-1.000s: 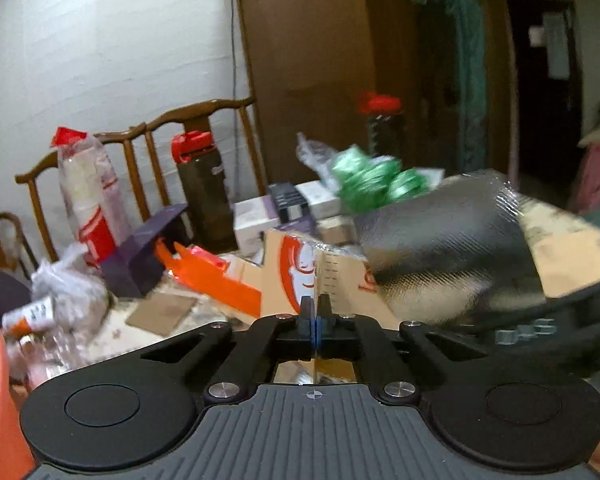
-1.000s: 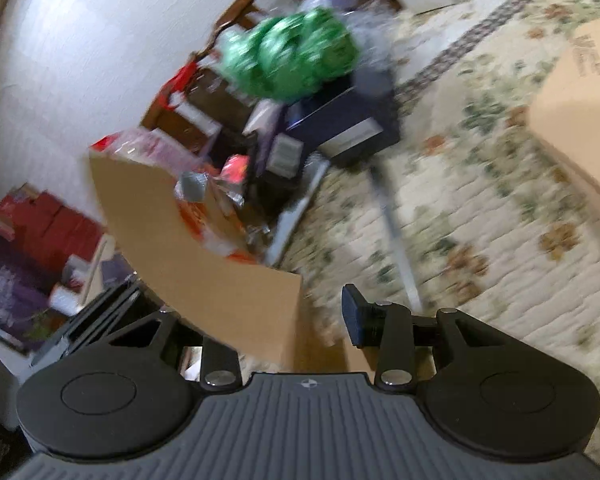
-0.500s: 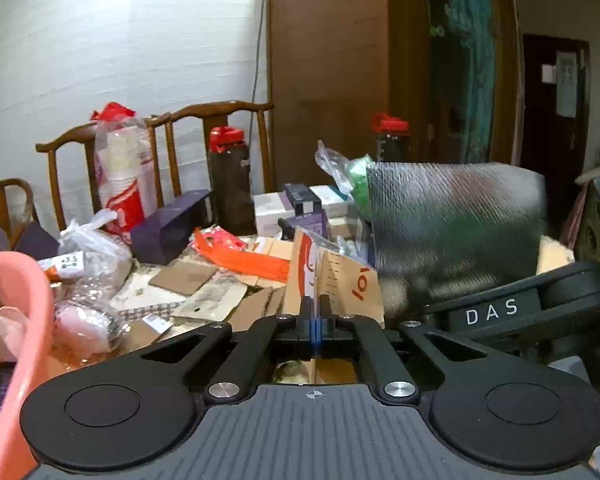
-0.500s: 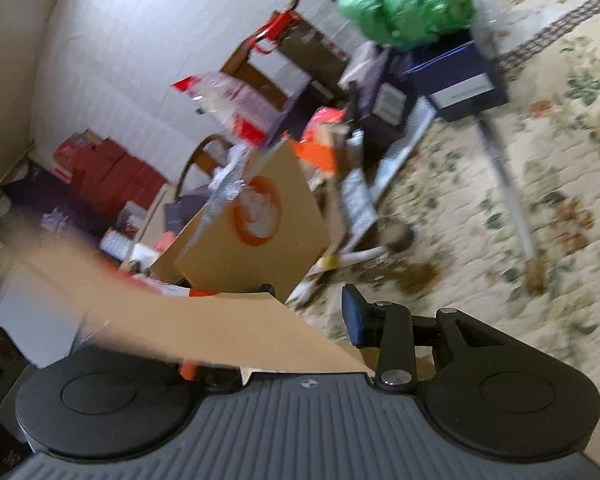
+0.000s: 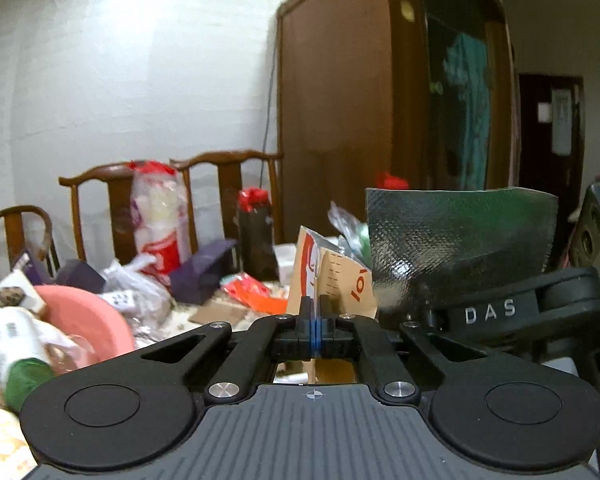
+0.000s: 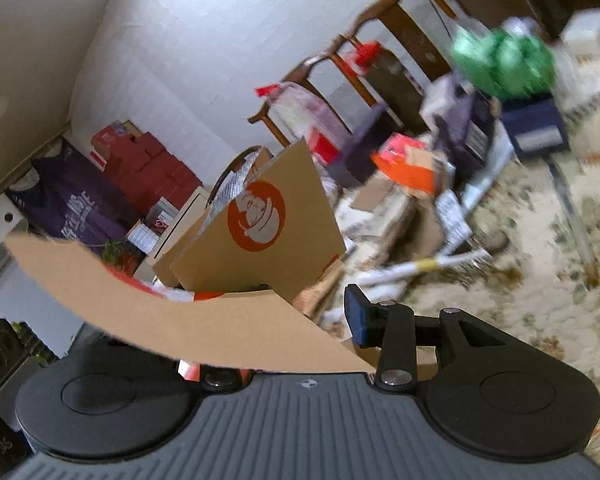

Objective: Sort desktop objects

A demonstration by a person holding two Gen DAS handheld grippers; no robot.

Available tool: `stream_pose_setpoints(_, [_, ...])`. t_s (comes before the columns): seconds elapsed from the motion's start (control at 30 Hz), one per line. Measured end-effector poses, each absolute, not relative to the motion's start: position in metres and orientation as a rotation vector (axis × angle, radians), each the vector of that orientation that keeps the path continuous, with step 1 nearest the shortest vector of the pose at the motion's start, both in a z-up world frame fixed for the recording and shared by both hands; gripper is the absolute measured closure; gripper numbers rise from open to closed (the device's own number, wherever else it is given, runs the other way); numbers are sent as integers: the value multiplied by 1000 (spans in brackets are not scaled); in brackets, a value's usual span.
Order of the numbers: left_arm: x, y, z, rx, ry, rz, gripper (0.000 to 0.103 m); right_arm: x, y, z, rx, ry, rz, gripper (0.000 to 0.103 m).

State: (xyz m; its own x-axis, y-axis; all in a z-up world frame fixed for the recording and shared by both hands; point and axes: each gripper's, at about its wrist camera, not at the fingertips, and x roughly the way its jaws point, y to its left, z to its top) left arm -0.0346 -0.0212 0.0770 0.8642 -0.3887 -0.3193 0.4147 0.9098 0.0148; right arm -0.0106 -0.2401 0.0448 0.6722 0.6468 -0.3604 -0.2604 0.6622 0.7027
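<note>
Both claws have risen over the last second and taken the bag [image 5: 332, 276] with them. Seen from the left claw, the table [image 6: 540, 220] and its clutter now sit lower than before. The pink basin [image 5: 100, 316], only an edge earlier, now fills the lower left.

**Left claw** [image 5: 315, 312]: jaws fully narrow, pinched on a thin kraft edge of the bag. The grip is unchanged across all three moments.

**Right claw** [image 6: 300, 316]: jaws part-way apart, and they have just eased open a little. The bag's flap [image 6: 180, 312], kraft outside and foil inside, lies across them and hides one finger. The visible finger [image 6: 356, 316] shows a gap to the flap's edge. Whether the pads press on the flap cannot be told.

**Position of the bag:** to the right of the basin and above its rim, apparently clear of the table. The logo face stands more upright than it did a second ago, and the flap is spread upright on the side away from the basin.

**Consequence:** the bag looks to be in transit with its mouth held open, ready to be set aside or filled. If the right claw loosens further, the left pinch alone would carry it.
</note>
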Motion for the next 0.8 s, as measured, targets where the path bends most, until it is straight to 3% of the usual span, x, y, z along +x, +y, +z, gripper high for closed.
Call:
stream_pose_setpoints(0.33, [-56, 84, 117, 16, 171, -244, 103, -6, -137, 109, 561, 573, 696, 55])
stream_pose_setpoints(0.8, [-17, 220, 104, -36, 198, 62, 103, 46, 39, 117, 363, 672, 774, 48])
